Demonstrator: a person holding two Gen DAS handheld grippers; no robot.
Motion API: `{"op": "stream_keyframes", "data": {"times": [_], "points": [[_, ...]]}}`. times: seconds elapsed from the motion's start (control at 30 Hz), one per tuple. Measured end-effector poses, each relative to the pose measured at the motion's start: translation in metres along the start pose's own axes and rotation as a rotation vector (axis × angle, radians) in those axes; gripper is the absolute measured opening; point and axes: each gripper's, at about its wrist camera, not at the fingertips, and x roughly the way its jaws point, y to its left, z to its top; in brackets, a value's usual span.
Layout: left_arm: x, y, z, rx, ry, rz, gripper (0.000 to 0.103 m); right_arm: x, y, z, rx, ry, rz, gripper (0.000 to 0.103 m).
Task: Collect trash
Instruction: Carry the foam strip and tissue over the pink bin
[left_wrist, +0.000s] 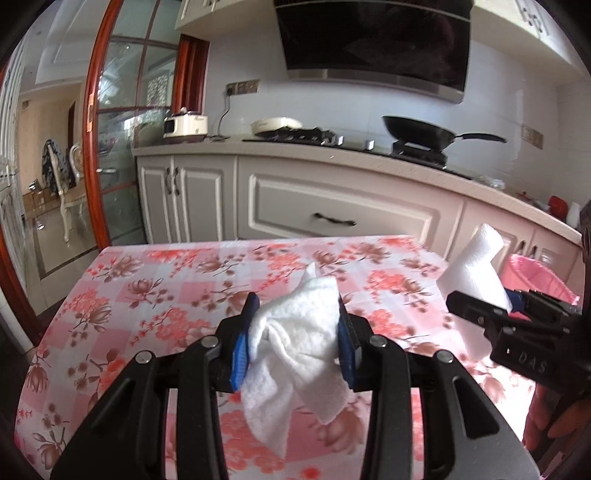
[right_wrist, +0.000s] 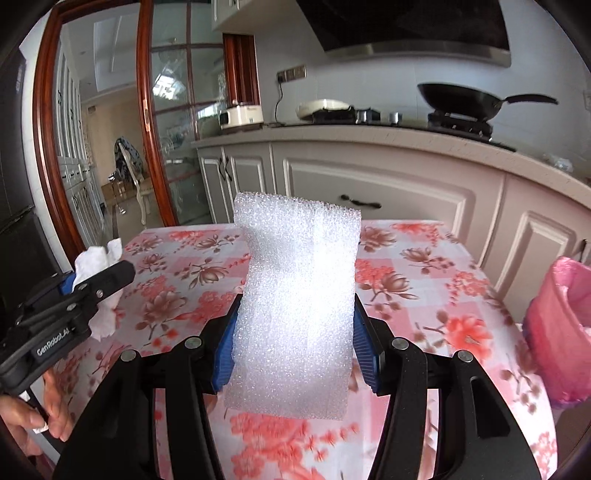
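Kitchen cabinets and a hob back the floral-clothed surface (left_wrist: 147, 295), which carries no loose trash in view. Left tongs (left_wrist: 295, 328) are clamped narrowly on a crumpled white paper towel (left_wrist: 295, 339); right tongs (right_wrist: 295, 332) are closed wider on a white foam sheet (right_wrist: 299, 295). Both items hang clear above the cloth. Recommended: carry each over the pink-lined bin (right_wrist: 554, 325) at the right edge, release only above its mouth, foam first. Legible marking: "GenRobot.AI" on the left tool body.

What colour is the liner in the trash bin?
Pink; the bin liner shows best in the right wrist view, at the table's right.
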Motion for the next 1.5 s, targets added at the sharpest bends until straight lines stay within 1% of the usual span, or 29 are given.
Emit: {"op": "stream_keyframes", "data": {"times": [0.17,0.37,0.53,0.67,1.03,1.2,1.5], "points": [[-0.022,-0.023,0.002,0.036,-0.052,-0.050,0.038,-0.028,-0.001,-0.006,0.003,-0.051,-0.017,0.052],[-0.043,-0.044,0.000,0.065,-0.107,-0.078,0.038,-0.055,-0.010,-0.005,0.028,-0.129,-0.033,0.052],[-0.047,-0.054,0.003,0.085,-0.129,-0.092,0.038,-0.072,-0.014,-0.006,0.022,-0.174,-0.063,0.052],[-0.045,-0.071,0.004,0.113,-0.138,-0.124,0.038,-0.082,-0.027,-0.008,0.037,-0.190,-0.099,0.052],[-0.023,-0.128,0.016,0.179,-0.161,-0.240,0.038,-0.110,-0.088,-0.018,0.123,-0.232,-0.247,0.052],[-0.010,-0.169,0.017,0.232,-0.154,-0.314,0.038,-0.120,-0.118,-0.022,0.163,-0.250,-0.312,0.052],[0.013,-0.238,0.026,0.288,-0.159,-0.427,0.038,-0.138,-0.181,-0.029,0.224,-0.265,-0.429,0.052]]}}
